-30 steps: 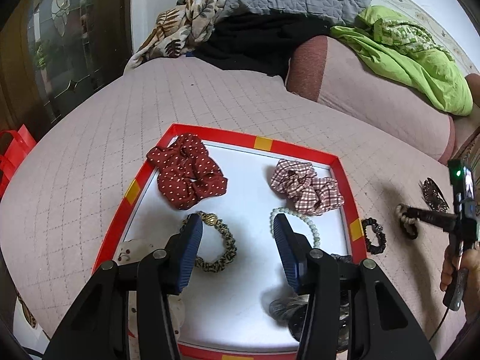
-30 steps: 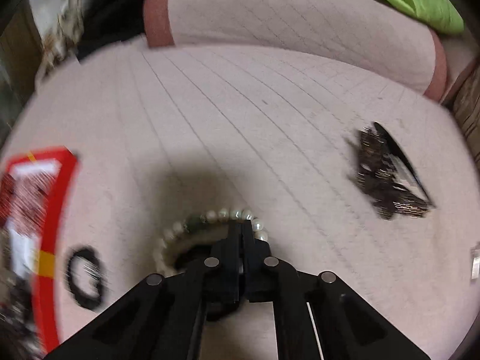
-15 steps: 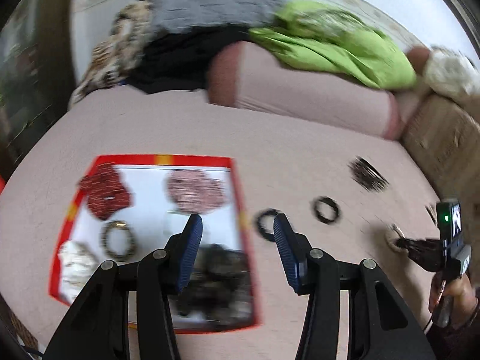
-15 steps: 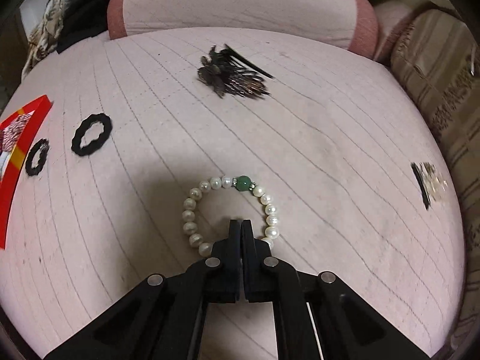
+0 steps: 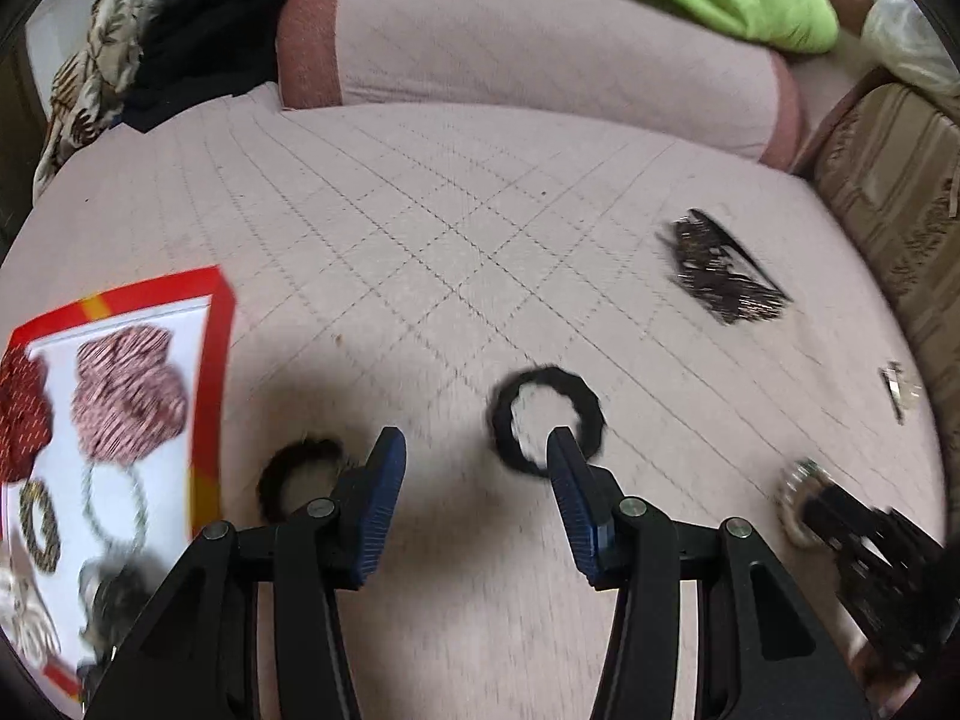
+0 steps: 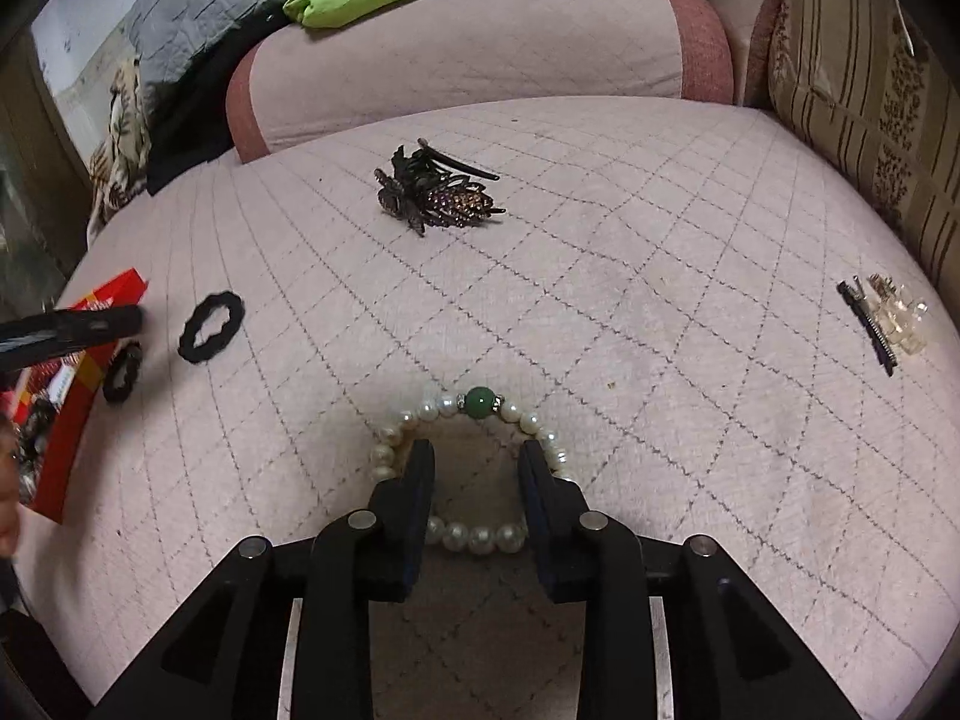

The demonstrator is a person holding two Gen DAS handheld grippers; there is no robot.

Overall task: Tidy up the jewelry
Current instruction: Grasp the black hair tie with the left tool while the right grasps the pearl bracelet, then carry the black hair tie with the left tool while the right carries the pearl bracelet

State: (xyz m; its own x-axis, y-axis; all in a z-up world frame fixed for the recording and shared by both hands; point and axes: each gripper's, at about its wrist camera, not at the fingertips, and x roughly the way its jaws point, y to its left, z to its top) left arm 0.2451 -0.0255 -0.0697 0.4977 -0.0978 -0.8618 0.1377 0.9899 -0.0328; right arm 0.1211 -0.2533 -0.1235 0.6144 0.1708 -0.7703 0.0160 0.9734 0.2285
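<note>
Two black hair ties are now lying right ahead of our left gripper (image 5: 474,450), where a second ago its wrist camera was looking down on the red-rimmed tray (image 5: 211,360); we are swinging it off the tray, which now sits out to the left with two scrunchies and some bracelets in it, so we judge a loose piece is the next pickup. The blue ribbed fingers (image 5: 384,480) are standing wide apart, holding nothing. The larger hair tie (image 5: 591,405), a wavy-edged fabric ring, is lying just beyond the right fingertip, and the smaller fuzzy tie (image 5: 282,468) just off the left finger, beside the tray's rim. Farther ahead to the right is a dark, spiky hair clip (image 5: 720,279). In the right wrist view, our right gripper (image 6: 477,468), clamped together half a second ago, is now spreading its fingers inside the pearl bracelet (image 6: 474,537), which is resting flat on the quilted pink cover (image 6: 660,300), gripped by nothing. So the bracelet is released here, still well away from the tray at far left. Its beads are smooth, round and glossy, with one green bead (image 6: 479,402) at the far side. A small clear clip (image 6: 888,315) is lying off to the right.
</note>
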